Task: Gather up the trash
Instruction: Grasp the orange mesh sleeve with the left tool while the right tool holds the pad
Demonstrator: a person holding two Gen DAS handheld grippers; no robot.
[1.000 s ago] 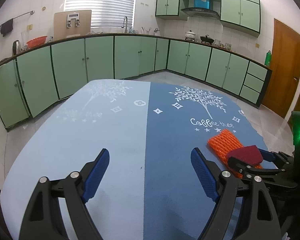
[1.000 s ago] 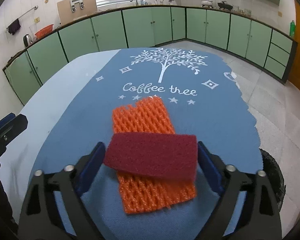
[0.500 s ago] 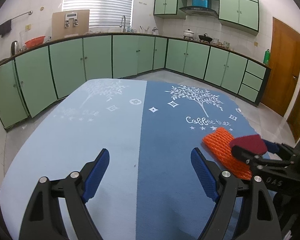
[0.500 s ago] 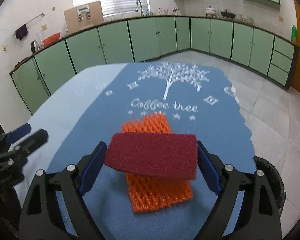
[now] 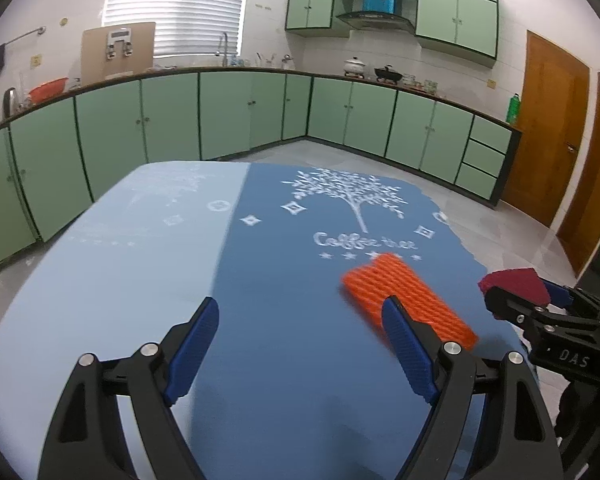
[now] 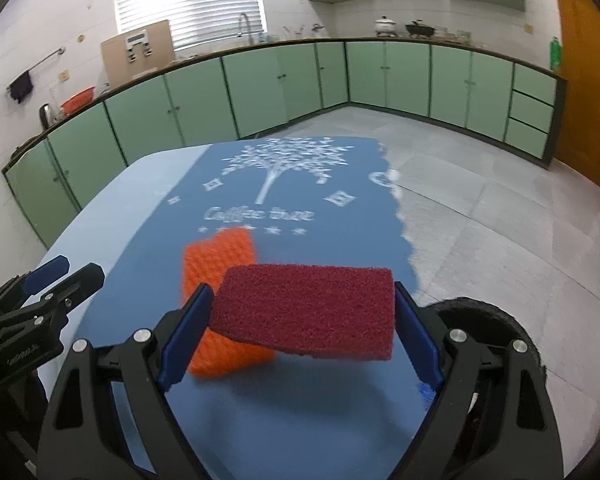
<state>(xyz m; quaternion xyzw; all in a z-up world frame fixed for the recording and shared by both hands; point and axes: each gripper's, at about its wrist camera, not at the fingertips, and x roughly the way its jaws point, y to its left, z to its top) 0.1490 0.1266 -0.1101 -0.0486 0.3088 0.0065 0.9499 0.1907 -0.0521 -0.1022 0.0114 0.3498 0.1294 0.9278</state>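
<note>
My right gripper (image 6: 300, 322) is shut on a dark red scouring pad (image 6: 306, 310) and holds it above the table's right edge. The pad also shows in the left wrist view (image 5: 516, 282), with the right gripper (image 5: 540, 304) beside it. An orange foam net (image 6: 220, 264) lies flat on the blue tablecloth (image 6: 300, 412), below and left of the pad. In the left wrist view the net (image 5: 404, 294) lies just ahead of my right finger. My left gripper (image 5: 300, 348) is open and empty above the cloth; it also shows in the right wrist view (image 6: 56, 280).
A dark round bin (image 6: 496, 332) sits on the floor just off the table's right edge, below the pad. Green kitchen cabinets (image 5: 220, 116) line the far walls. A wooden door (image 5: 552, 128) is at the right.
My right gripper has lifted the red pad off the orange net and carried it right, toward the table edge and the bin. My left gripper has shifted right, nearer the net.
</note>
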